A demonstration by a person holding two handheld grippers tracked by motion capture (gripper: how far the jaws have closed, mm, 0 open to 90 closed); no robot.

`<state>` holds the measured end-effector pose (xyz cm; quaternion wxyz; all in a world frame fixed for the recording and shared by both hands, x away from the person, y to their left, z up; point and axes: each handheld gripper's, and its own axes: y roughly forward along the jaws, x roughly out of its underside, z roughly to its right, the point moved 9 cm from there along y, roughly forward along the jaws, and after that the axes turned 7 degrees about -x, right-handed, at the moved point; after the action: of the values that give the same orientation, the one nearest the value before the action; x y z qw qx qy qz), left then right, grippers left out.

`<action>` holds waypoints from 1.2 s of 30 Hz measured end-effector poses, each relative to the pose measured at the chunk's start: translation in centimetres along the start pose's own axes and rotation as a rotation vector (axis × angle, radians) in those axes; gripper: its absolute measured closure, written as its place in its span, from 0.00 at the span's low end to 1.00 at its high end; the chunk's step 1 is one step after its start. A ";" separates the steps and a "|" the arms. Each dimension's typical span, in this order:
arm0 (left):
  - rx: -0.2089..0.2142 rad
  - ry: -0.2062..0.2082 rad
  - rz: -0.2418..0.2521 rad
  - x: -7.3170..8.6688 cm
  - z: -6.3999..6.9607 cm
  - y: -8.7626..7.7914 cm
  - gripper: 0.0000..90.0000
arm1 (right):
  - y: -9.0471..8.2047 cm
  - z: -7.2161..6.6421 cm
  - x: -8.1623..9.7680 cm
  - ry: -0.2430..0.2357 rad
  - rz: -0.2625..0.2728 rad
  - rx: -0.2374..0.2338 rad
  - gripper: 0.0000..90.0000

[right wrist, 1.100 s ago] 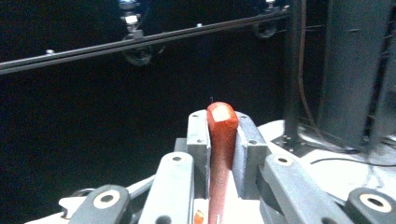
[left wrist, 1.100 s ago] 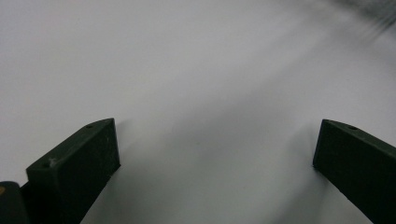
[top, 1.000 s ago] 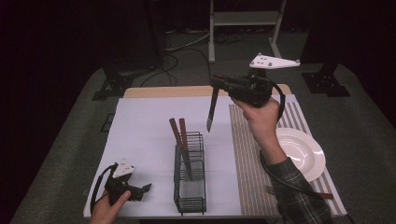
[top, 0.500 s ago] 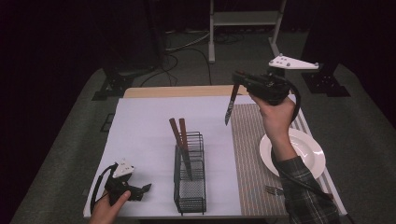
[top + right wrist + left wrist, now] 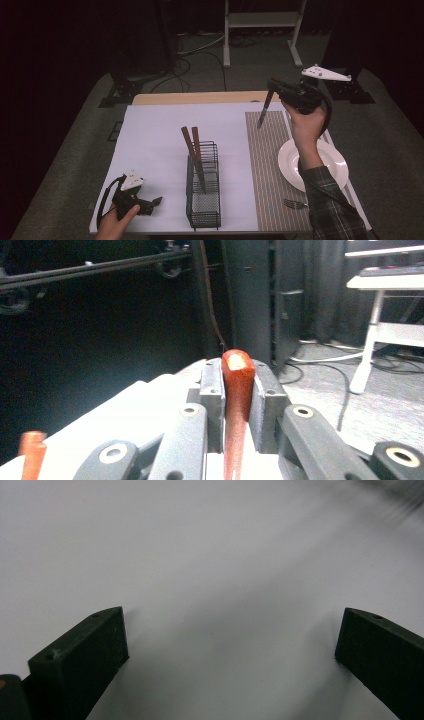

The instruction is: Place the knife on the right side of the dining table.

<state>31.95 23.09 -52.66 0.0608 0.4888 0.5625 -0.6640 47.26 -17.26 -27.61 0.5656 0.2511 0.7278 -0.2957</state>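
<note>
right gripper (image 5: 272, 85) is up in the air over the far end of the striped mat (image 5: 267, 165), jaws clamped on the red-brown handle of a knife (image 5: 264, 109). long axis near vertical, slightly tilted, blade tip pointing down at the mat w/o touching. left gripper (image 5: 152, 202) sits low at the near left corner of the white table (image 5: 155, 135), jaws wide apart, nothing btwn them. wire rack (image 5: 202, 185) mid-table holds two more handles, leaning.

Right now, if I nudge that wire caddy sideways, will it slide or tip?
The wire caddy looks tall, narrow and open-meshed, so probably light and tip-prone. The two wooden-handled utensils leaning above its rim likely raise that risk. On the smooth white mat, a low push may slide it.
</note>
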 end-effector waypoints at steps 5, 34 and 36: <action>-0.001 0.000 0.000 0.0 0.0 0.0 0.00 | 0.0 2.7 1.5 0.019 -0.007 0.068 0.87; 0.000 0.001 -0.002 0.0 0.0 0.0 0.00 | 1.1 10.6 7.2 0.101 -0.007 0.269 0.87; 0.000 0.001 -0.002 0.0 0.0 0.0 0.00 | 1.0 10.7 7.2 0.108 -0.004 0.270 0.87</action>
<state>31.94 23.11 -52.67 0.0598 0.4887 0.5629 -0.6639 53.45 -23.98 -36.71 0.4861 0.3391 0.7113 -0.3779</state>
